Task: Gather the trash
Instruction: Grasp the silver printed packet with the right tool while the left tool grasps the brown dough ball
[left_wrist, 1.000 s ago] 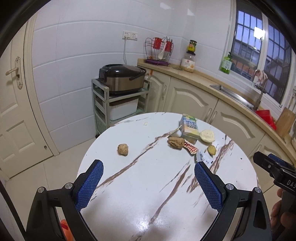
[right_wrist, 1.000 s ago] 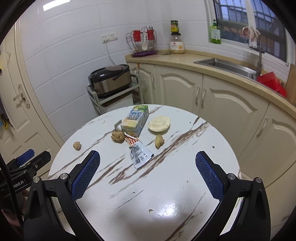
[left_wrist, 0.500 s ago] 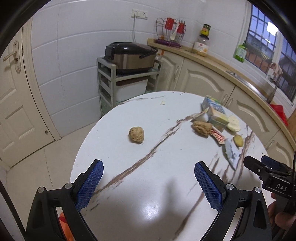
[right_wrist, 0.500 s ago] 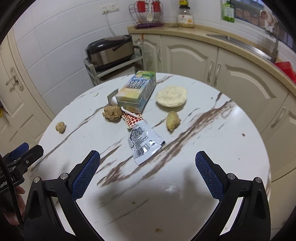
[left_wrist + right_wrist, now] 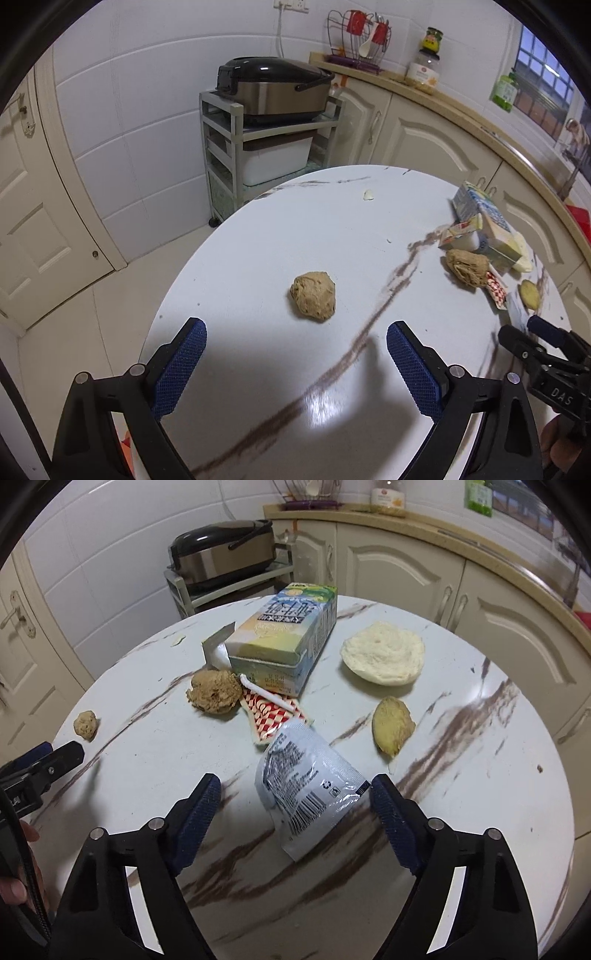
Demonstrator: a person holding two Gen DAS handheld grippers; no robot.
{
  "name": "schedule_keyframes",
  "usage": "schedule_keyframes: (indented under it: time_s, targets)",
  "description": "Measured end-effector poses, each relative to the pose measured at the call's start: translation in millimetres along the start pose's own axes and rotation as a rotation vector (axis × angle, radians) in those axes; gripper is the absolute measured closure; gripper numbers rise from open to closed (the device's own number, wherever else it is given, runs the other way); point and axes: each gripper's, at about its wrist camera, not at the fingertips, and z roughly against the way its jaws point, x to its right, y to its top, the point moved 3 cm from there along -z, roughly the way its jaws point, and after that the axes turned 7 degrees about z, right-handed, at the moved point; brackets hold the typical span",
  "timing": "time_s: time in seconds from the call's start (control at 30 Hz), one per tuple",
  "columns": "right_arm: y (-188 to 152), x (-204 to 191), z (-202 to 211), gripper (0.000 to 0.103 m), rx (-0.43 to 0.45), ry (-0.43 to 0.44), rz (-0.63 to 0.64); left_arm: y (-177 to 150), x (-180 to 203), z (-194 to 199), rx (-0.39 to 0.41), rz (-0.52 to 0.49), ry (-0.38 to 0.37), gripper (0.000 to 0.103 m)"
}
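Left wrist view: the left gripper (image 5: 295,363), jaws wide and empty, is hovering short of a brown crumbly lump (image 5: 313,295) lying alone on the marble table (image 5: 258,236); it looks light, best pinched gently across its middle.

Right wrist view: the right gripper (image 5: 291,814), jaws closing, is straddling a silvery sachet (image 5: 308,784) lying flat, pads not yet pressing; it looks thin and slippery.

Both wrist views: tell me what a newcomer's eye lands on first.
In the right view, the silver wrapper lies between the right gripper, whose jaws are closing without touching it. Behind it a drink carton lies on its side among scraps. In the left view, a lone brown lump sits on the marble table ahead of the open left gripper.
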Motion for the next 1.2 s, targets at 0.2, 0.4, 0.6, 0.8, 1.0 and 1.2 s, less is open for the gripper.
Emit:
schedule_keyframes:
  time_s: [0.2, 0.4, 0.6, 0.8, 1.0, 1.2]
  targets:
    - [4.3, -2.0, -2.3, 0.046, 0.004, -0.04, 0.057, 10.5, 14.4, -23.9, -0.005, -0.064, 0.009, 0.02]
    - [2.0, -3.9, 4.0, 0.072, 0.025, -0.015, 0.062, 8.4, 22.2, -29.1, 0.006, -0.091, -0.04, 0.072]
    - [-1.2, 2.2, 8.5, 0.081, 0.028, 0.035, 0.027, -0.5, 17.2, -25.3, -0.014, -0.066, -0.115, 0.082]
    - [-12.1, 16.6, 17.8, 0.082, 0.035, 0.069, -0.021, -12.4, 19.4, -8.3, -0.014, -0.057, -0.132, 0.082]
    - [-20.5, 29.4, 30.6, 0.084, 0.051, 0.084, -0.056, -29.0, 44.8, 21.4, -0.004, -0.098, -0.174, 0.082]
    - [-27.2, 39.6, 46.8, 0.085, 0.076, 0.094, -0.081, -41.4, 65.7, 45.1, 0.003, -0.139, -0.211, 0.082]
